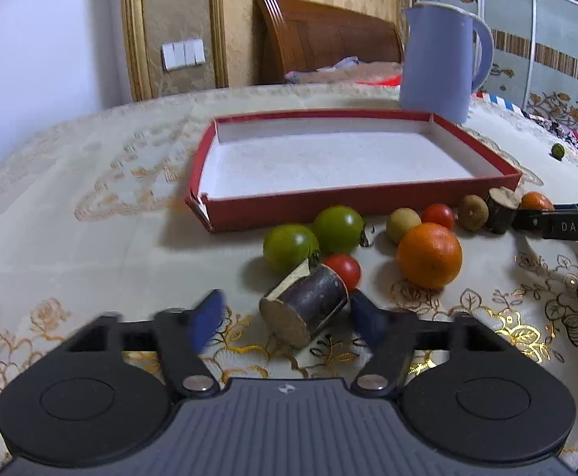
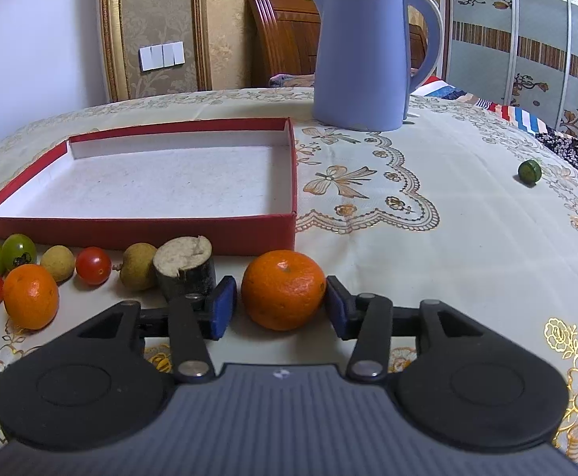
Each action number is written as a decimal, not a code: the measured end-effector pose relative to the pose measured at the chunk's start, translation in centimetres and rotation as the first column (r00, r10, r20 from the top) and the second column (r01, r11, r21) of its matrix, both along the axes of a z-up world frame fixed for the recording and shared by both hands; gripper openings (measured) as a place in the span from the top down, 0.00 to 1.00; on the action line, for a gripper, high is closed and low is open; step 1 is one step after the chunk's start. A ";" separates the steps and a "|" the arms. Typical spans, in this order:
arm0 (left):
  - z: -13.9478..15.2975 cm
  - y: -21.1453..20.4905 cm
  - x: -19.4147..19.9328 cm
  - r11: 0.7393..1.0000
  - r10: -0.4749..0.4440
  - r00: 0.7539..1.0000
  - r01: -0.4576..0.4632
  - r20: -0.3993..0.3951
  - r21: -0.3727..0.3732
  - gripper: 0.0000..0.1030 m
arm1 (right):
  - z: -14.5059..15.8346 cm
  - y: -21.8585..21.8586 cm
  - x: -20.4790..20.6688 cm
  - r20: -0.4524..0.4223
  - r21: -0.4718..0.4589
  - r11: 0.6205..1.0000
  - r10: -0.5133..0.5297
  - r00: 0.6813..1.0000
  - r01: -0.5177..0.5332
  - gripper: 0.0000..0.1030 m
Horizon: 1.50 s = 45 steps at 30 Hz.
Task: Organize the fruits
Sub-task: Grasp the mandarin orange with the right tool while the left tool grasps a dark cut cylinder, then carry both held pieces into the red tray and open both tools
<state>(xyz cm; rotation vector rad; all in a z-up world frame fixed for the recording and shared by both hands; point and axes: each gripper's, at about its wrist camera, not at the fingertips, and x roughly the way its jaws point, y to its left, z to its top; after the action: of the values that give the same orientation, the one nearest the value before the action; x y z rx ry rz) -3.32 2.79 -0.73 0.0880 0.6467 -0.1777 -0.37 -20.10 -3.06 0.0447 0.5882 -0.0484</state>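
Presently sitting at the pick-up step of sorting the fruit, with nothing yet lying in the red box (image 1: pixel 352 198) at upper centre of both views. Holding the left gripper (image 1: pixel 285 313) low over the counter (image 1: pixel 90 238) around a dark cane stub (image 1: pixel 304 309) at lower centre of the left wrist view, with its fingers (image 1: pixel 205 317) standing apart: the frame-right one just beside the stub, the frame-left one clear of it, so not clamping. Bracketing a mandarin (image 2: pixel 285 289) with the right gripper (image 2: pixel 279 301) at centre of the right wrist view, fingers apart here too, with the frame-right one touching or nearly touching the peel and a thin gap showing on the frame-left side, so judging it unheld. Leaving the rest waiting along the box's near wall: a second mandarin (image 2: pixel 31 295), a second cane stub (image 2: pixel 185 265), green tomatoes (image 2: pixel 19 252), red cherry tomatoes (image 2: pixel 93 265) and pale longans (image 2: pixel 58 263), plus one small green fruit (image 2: pixel 529 171) sitting well apart at the right edge. Probably needing next: closing squarely on each piece, gently on the soft mandarin, firmly enough on the tilted stub to stop it rolling, then lifting clear of the near wall and setting down inside the box, keeping like with like.
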 end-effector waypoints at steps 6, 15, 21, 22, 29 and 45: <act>0.0 -0.2 -0.3 1.000 -0.021 1.000 0.021 0.012 0.010 0.43 | 0.0 0.0 0.0 0.000 0.000 1.000 0.000 1.000 0.000 0.55; 0.2 -0.1 0.8 0.995 -0.098 0.995 0.098 -0.011 0.002 0.57 | 0.0 0.0 0.0 0.000 -0.002 1.000 0.000 1.000 0.000 0.55; 0.1 -0.1 0.5 0.997 -0.076 0.997 0.076 0.001 -0.004 0.57 | 0.0 0.0 -0.1 0.004 0.005 1.000 -0.001 1.000 0.001 0.56; 0.1 -0.1 0.3 0.998 -0.069 0.998 0.069 0.004 -0.008 0.57 | 0.0 0.0 -0.2 0.006 0.007 1.000 -0.001 1.000 0.001 0.56; 1.1 -0.1 -0.1 0.998 -0.051 0.998 0.052 0.028 -0.021 0.58 | 0.0 -0.1 -0.4 0.016 0.008 1.000 -0.006 1.000 0.006 0.60; 4.2 -1.6 2.5 0.997 -0.069 0.996 0.070 0.060 -0.024 0.57 | 2.0 0.0 -1.5 0.100 -0.010 1.000 0.000 0.995 0.001 0.61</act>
<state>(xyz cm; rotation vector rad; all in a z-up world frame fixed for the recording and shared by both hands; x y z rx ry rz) -0.83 1.16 3.46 0.0900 0.5824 -0.2497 -1.88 -20.15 -1.06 0.0371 0.4880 -0.0494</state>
